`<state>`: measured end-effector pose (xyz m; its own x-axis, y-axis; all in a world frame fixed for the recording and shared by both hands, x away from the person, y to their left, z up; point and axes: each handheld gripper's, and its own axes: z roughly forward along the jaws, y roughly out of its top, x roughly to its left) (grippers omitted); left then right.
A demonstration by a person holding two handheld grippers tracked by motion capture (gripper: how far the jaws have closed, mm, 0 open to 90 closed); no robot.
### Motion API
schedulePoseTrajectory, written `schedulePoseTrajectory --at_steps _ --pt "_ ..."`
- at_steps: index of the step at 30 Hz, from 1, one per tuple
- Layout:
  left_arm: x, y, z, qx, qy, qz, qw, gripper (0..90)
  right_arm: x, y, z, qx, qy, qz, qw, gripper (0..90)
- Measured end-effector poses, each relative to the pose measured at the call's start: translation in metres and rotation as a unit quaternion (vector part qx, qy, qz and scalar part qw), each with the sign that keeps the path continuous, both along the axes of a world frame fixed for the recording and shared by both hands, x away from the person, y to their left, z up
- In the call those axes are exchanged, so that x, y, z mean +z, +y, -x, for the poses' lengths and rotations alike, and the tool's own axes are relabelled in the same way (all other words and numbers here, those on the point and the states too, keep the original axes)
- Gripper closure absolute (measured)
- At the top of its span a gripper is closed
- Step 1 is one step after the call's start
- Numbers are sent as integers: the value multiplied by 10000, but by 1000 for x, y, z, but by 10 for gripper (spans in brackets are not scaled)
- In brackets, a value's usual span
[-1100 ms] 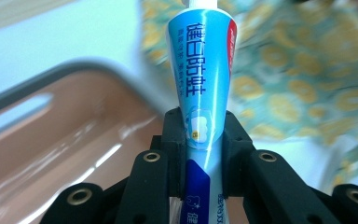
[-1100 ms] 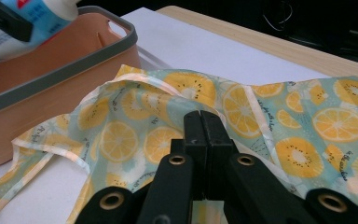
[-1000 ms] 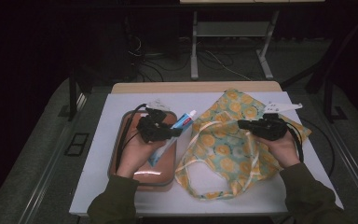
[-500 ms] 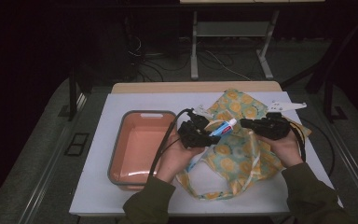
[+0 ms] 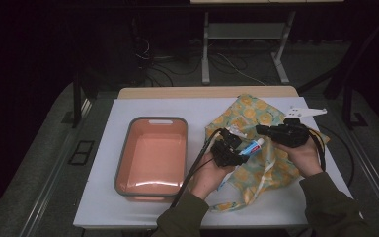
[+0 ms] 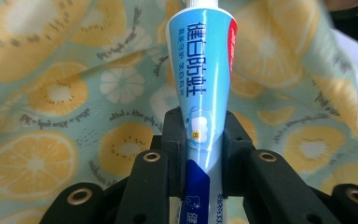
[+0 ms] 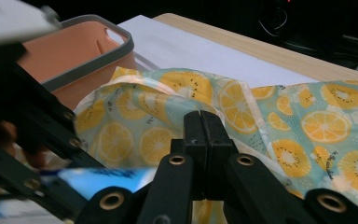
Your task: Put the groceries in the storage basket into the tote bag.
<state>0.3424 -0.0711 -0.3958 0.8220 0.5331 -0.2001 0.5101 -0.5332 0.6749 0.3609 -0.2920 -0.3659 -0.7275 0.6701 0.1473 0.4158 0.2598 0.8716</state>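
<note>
Overhead light is brightening the white rectangular tabletop [image 5: 128, 197] while surroundings are sitting near black, and the blue-and-white plastic toothpaste tube [image 7: 107, 179] is blurring badly close to the right gripper view's lens.

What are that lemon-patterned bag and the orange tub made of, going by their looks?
The bag looks like thin woven cloth with a matte finish: it creases and folds softly, and the print follows the folds. The tub looks like smooth moulded plastic with a faint sheen, rigid walls and a grey rim, which might be a softer material.
</note>
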Motion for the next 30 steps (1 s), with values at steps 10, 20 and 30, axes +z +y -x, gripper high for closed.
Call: schedulePoseTrajectory --at_steps 10,20,30 --pt "-31 -14 -14 103 85 -244 9996 749 0 2 1 43 21 5 10000 899" --pt "-29 -1 -3 68 -175 -140 9997 527 -1 2 1 45 17 12 10000 899" --pt "-28 18 30 4 -372 -175 9992 372 -1 2 1 35 16 25 10000 899"
